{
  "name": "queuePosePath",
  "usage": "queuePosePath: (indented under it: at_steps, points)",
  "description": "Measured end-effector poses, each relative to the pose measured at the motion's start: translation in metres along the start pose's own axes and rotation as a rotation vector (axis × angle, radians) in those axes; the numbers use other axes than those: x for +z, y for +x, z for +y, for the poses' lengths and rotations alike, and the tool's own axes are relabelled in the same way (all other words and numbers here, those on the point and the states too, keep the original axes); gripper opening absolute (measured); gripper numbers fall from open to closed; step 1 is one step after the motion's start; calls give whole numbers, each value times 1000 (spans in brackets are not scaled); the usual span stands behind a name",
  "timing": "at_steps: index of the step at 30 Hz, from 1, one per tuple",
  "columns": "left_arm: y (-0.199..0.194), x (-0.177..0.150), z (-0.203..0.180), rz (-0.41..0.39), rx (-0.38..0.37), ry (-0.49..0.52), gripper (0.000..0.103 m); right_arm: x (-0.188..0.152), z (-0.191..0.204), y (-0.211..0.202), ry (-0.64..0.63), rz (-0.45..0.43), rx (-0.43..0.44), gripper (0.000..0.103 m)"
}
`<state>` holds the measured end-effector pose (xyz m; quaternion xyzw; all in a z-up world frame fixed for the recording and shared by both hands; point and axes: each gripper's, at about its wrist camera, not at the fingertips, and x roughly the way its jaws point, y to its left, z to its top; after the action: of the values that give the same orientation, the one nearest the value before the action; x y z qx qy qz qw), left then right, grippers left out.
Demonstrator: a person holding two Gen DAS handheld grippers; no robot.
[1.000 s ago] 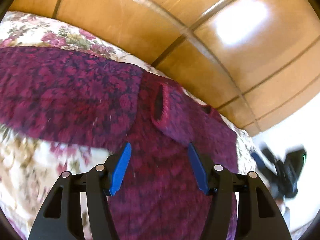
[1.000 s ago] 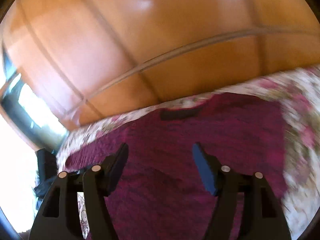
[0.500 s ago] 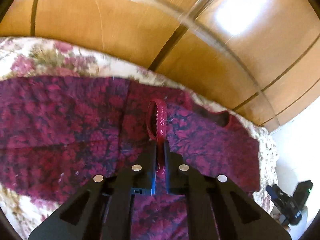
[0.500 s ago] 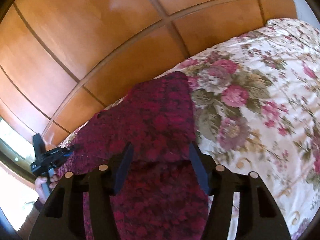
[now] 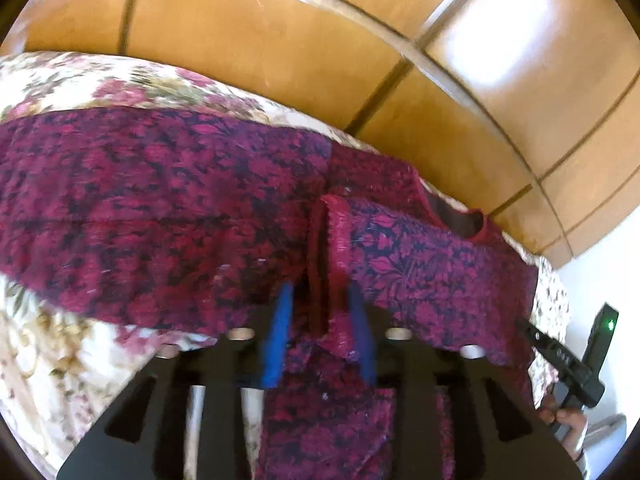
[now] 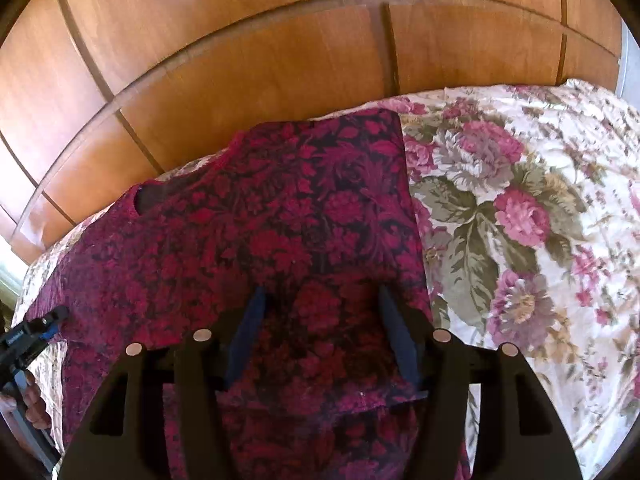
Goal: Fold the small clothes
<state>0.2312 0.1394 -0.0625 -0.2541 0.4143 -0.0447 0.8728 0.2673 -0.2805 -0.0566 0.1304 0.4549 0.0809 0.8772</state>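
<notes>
A maroon floral knit top (image 5: pixel 160 200) lies spread on the bed, its neck opening (image 5: pixel 460 220) towards the wooden wall. Its sleeve is folded across the body, and the ribbed cuff (image 5: pixel 338 240) stands between the blue pads of my left gripper (image 5: pixel 320 292). Those jaws are opening and the pads no longer pinch the cuff. In the right wrist view the same top (image 6: pixel 280 220) shows a straight folded right edge. My right gripper (image 6: pixel 322 290) hovers low over it with its jaws opening, and only flat fabric lies under the gap.
A cream bedspread with pink flowers (image 6: pixel 520 220) stretches out to the right of the top. Glossy wooden panels (image 5: pixel 280 40) rise right behind the bed. Each view catches the other gripper in a hand, the right one (image 5: pixel 568 356) and the left one (image 6: pixel 28 340).
My left gripper shut on the sleeve cuff half a second ago and has since spread apart around it. My right gripper tipped down over the top's folded right side.
</notes>
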Motion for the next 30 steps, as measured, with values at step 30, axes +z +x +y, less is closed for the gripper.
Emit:
queuePosePath:
  at_steps: [30]
  points:
    - [-136,30,296,-277,215,-718,32,-115,90,-7,-295,47,-36,101]
